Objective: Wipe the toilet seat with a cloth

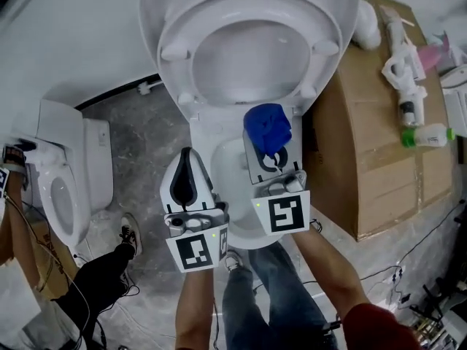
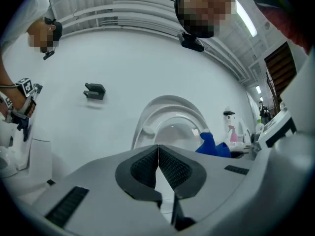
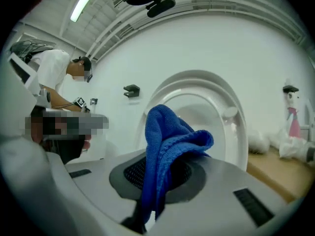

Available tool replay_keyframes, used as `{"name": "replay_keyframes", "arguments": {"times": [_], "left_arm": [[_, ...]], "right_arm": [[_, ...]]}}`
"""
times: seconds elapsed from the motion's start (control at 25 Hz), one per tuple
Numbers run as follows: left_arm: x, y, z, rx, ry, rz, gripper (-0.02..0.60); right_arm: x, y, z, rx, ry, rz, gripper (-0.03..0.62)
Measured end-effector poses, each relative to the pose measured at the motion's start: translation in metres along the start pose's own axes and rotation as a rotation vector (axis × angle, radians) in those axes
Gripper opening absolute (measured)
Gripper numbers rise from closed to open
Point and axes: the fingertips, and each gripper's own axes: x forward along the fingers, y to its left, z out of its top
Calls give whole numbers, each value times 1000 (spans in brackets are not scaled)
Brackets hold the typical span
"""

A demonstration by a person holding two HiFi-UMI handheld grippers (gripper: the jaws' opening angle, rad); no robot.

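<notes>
1. Step: the wipe looks about to begin, or to be between passes. The right gripper (image 1: 273, 159) has its jaws pinched on the blue cloth (image 1: 267, 127). The cloth bunches up past the tips and hangs over the bowl (image 1: 225, 159), near the seat (image 1: 248, 12) but not touching it.
2. The left gripper (image 1: 187, 159) is fully closed, pads meeting, with nothing between them. It sits just beside the right one over the bowl's left side, and looks idle.
3. The seat is raised and stands upright. Its underside, with 4 bumpers, faces the grippers. Both gripper views show it straight ahead against the wall (image 1: 66, 35).
4. Next move, as I judge it:
   - Carry the cloth forward until its loose bulk presses on the ring, then sweep round the ring.
   - Only a fold is clamped, so hard dragging could pull the cloth out.
   - The left gripper could steady the seat if it rocks.
5. Surface: glossy white plastic, smooth and curved. The cloth should slide easily, though it may catch on the bumpers.
6. Room:
   - The floor (image 1: 146, 137) is grey and stone-patterned, with cables (image 1: 408, 261) lying on it.
   - A cardboard box (image 1: 372, 122) stands just right of the toilet, with spray bottles (image 1: 408, 86) on top.
   - A 2nd toilet (image 1: 62, 195) is well to the left.
   - Another person (image 1: 102, 275) stands by it.
</notes>
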Motion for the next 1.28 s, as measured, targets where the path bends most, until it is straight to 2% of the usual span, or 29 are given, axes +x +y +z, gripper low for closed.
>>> {"name": "replay_keyframes", "arguments": {"times": [0.2, 0.32, 0.44, 0.52, 0.6, 0.8, 0.88, 1.0, 1.04, 1.12, 1.28], "left_arm": [[8, -25, 60, -10, -20, -45, 17], [12, -38, 88, 12, -21, -85, 17], [23, -53, 100, 71, 52, -160, 18], [37, -62, 107, 156, 116, -219, 19], [54, -69, 115, 255, 164, -263, 48], [103, -82, 140, 563, 243, -320, 108], [120, -88, 147, 721, 289, -355, 117], [141, -101, 151, 1008, 347, -424, 117], [147, -106, 152, 1072, 364, -446, 117], [161, -112, 152, 1139, 402, -482, 123], [182, -115, 150, 1186, 490, -556, 133]], "right_arm": [[-25, -15, 93, -8, -45, -28, 58], [-32, -20, 128, -29, -59, -34, 58], [-37, -27, 151, -31, -62, -37, 58], [-39, -34, 164, -29, -66, -41, 58], [-42, -40, 174, -27, -63, -40, 57], [-51, -50, 184, 16, -7, -15, 58], [-56, -53, 195, 17, -6, -15, 58], [-64, -59, 209, 17, -11, -14, 58], [-67, -62, 213, 16, -13, -14, 58], [-74, -67, 220, 8, -15, -11, 58], [-78, -71, 231, -12, -43, -10, 58]]}}
